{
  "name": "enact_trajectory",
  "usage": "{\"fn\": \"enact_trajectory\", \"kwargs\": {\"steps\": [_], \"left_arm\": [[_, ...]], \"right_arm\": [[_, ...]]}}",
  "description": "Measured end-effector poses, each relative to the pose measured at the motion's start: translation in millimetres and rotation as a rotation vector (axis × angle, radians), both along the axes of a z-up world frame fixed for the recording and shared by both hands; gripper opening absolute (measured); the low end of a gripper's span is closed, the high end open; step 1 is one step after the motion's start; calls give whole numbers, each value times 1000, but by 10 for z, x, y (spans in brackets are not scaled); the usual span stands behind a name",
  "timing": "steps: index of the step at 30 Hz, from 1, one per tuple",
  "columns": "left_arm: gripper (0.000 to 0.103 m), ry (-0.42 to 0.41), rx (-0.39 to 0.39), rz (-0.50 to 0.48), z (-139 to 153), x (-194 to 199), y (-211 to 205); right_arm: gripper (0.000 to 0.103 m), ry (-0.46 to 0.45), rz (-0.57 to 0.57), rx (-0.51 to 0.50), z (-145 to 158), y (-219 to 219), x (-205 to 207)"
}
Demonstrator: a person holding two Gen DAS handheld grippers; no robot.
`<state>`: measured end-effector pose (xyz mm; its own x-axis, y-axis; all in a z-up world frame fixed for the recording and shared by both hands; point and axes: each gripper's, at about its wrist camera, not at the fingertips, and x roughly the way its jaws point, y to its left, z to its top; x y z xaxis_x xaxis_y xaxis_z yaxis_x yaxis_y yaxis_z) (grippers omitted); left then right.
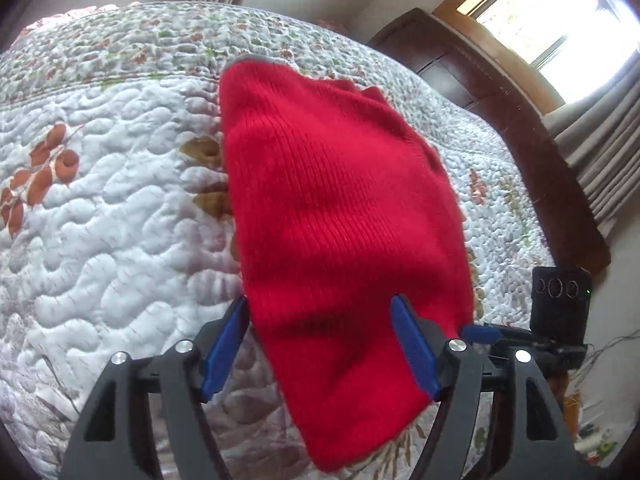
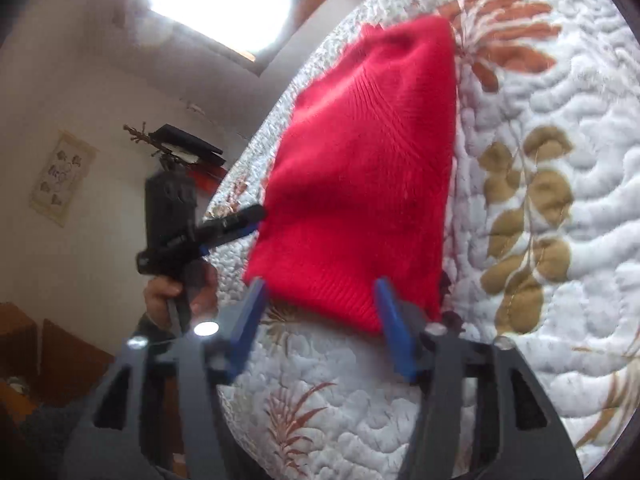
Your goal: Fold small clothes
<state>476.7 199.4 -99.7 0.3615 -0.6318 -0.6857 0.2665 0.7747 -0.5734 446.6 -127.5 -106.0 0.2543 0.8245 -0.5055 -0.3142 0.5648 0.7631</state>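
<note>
A red knit garment [image 1: 344, 216] with a thin grey trim at its far end lies lengthwise on the quilted floral bedspread [image 1: 112, 208]. My left gripper [image 1: 320, 300] is open just above its near part, one blue pad beside its left edge and the other over the cloth. The right gripper's blue tip [image 1: 480, 333] sits at the garment's right edge. In the right wrist view the red garment [image 2: 360, 184] stretches away from my open right gripper [image 2: 320, 280], whose fingers straddle its near edge. The left gripper [image 2: 252, 216], held by a hand [image 2: 160, 296], touches the garment's left edge.
A dark wooden bed frame [image 1: 500, 100] runs along the bed's far right side, below a bright window [image 1: 560, 12] with curtains. Past the bed's edge are a white wall with a hanging picture [image 2: 60, 176] and brown wooden furniture [image 2: 60, 360].
</note>
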Motion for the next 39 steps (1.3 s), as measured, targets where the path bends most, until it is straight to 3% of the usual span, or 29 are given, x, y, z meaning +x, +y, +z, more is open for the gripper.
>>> {"fn": "enact_trajectory", "kwargs": {"steps": [1, 3, 6, 8, 10, 14, 19, 25, 32, 36, 38, 39], "left_arm": [[77, -2, -7, -6, -13, -63, 12], [78, 27, -39, -25, -82, -180, 53], [83, 60, -100, -41, -196, -264, 54], [87, 73, -172, -46, -217, -261, 56], [87, 87, -245, -70, -218, -240, 7], [87, 77, -229, -114, -252, -188, -156], [87, 91, -332, -104, -318, -140, -129], [87, 81, -420, -127, -351, -180, -167], [87, 112, -384, -136, -361, -76, -411], [91, 165, -468, -154, -385, 60, -541], [89, 163, -472, -143, -408, 55, -592], [81, 167, -435, -133, -417, 42, -633]], "right_arm": [[89, -18, -30, 3, 72, -98, 51], [90, 1, -87, 29, 112, -340, 264], [90, 127, -135, 132, -89, -583, 730], [90, 203, -108, 177, -232, -574, 1021], [90, 208, -86, 161, -237, -492, 1235], [90, 215, -47, 149, -234, -348, 1602], [89, 190, -1, 139, -241, -171, 1907], [89, 128, 215, 157, -185, 107, 1783], [85, 164, 253, 227, -245, 159, 1949], [85, 174, 284, 245, -274, 249, 1965], [78, 185, 268, 262, -287, 247, 1988], [75, 189, 264, 256, -302, 210, 1977]]}}
